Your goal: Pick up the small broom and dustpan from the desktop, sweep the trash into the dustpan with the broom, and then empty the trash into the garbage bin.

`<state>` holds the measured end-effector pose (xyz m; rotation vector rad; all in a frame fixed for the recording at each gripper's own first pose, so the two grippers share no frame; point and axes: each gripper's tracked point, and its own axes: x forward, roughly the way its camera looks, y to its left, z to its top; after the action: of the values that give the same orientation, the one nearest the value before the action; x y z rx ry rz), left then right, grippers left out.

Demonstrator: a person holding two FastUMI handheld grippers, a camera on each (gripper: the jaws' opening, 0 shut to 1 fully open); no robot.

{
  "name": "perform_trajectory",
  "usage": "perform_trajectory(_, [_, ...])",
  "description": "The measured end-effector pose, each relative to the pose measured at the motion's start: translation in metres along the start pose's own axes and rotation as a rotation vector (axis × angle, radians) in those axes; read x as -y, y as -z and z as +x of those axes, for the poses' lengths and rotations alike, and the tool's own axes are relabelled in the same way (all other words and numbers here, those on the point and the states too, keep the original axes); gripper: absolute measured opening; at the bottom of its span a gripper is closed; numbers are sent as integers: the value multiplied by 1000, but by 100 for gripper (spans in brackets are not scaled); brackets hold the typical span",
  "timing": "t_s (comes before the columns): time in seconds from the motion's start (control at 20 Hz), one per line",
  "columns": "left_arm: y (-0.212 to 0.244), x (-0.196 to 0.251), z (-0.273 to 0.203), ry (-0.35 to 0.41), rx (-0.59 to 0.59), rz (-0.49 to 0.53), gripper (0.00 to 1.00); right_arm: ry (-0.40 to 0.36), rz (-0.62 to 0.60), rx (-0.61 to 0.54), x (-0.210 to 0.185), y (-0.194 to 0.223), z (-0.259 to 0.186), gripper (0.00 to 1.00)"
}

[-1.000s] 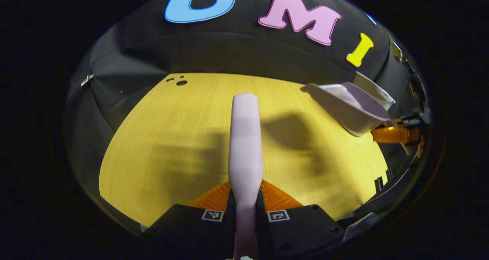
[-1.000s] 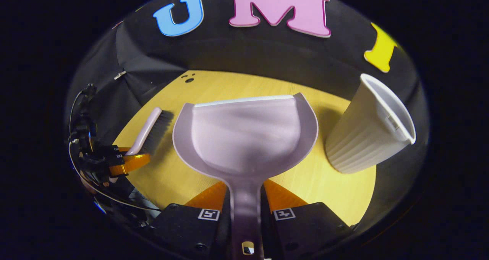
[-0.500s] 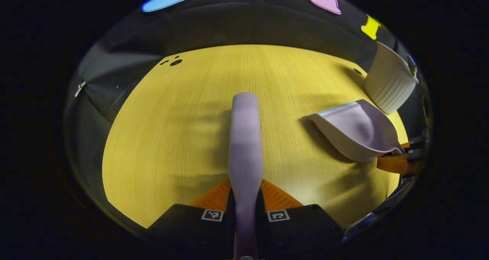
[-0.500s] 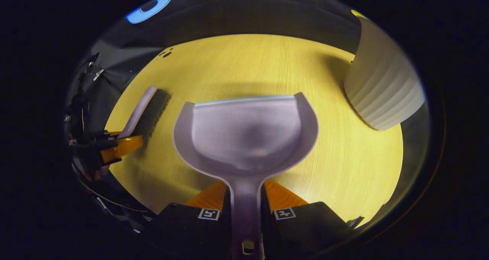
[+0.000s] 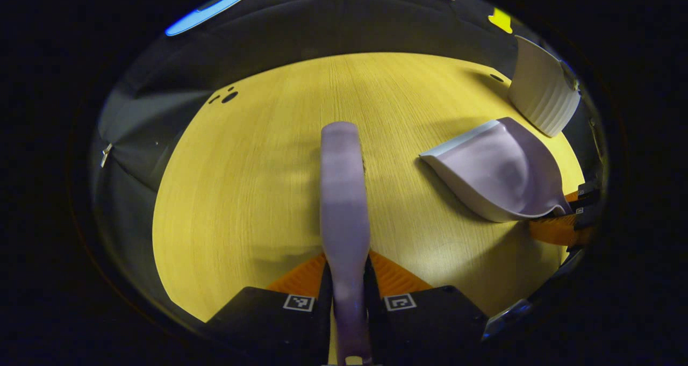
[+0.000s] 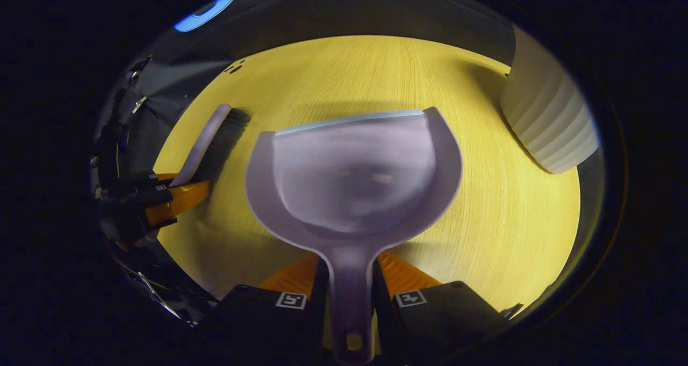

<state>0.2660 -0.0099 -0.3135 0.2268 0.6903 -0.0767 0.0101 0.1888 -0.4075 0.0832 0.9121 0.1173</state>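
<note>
**Broom and dustpan both held over the desk**

In the left gripper view, the left gripper [image 5: 346, 293] pinches the handle of the broom [image 5: 344, 194]; seen from behind, its bristles are hidden, though in the right gripper view they show dark at the far left [image 6: 226, 140]. Three small dark specks [image 5: 226, 96] near the table's far edge are too small to identify. The yellow wood-grain table [image 5: 242, 194] ends at the black cloth wall. To the right, the right gripper [image 6: 349, 296] clamps the handle of the pale lilac dustpan [image 6: 355, 178], its lip tilted toward the table. At far right stands a white ribbed bin [image 6: 548, 124], cut off by the edge of view.
</note>
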Motion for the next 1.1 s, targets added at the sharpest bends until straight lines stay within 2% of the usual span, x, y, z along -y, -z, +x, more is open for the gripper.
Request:
perform_trajectory(0.05, [-1,2,-6,11,14,-5,39,-6,6,13,-2,-1,-2,67])
perform_trajectory(0.2, [-11,1,-32,23,97,-21,85,17,24,72,-3,-7,-19,100])
perform_trajectory(0.25, [-14,1,-37,23,137,-35,100,35,21,99,-1,-10,-25,99])
perform_trajectory(0.45, [-33,-5,-101,19,326,-99,97,97,5,233,-2,-19,-68,99])
perform_trajectory(0.55, [-40,-9,-150,12,453,-132,97,108,-4,328,-5,-28,-107,99])
perform_trajectory(0.65, [-37,-23,-189,-29,572,-112,97,135,-52,400,-10,-32,-143,99])
perform_trajectory(0.8, [-31,-22,-248,-54,717,-85,96,169,-138,588,-28,-50,-206,99])
perform_trajectory(1.0, [-20,-5,-309,-50,841,-73,96,151,-200,787,-63,-46,-279,99])
perform_trajectory(1.05, [-17,4,-321,-36,861,-80,100,137,-199,821,-73,-41,-289,99])
perform_trajectory(1.1, [-15,12,-336,-23,891,-84,96,125,-194,866,-78,-36,-305,98])
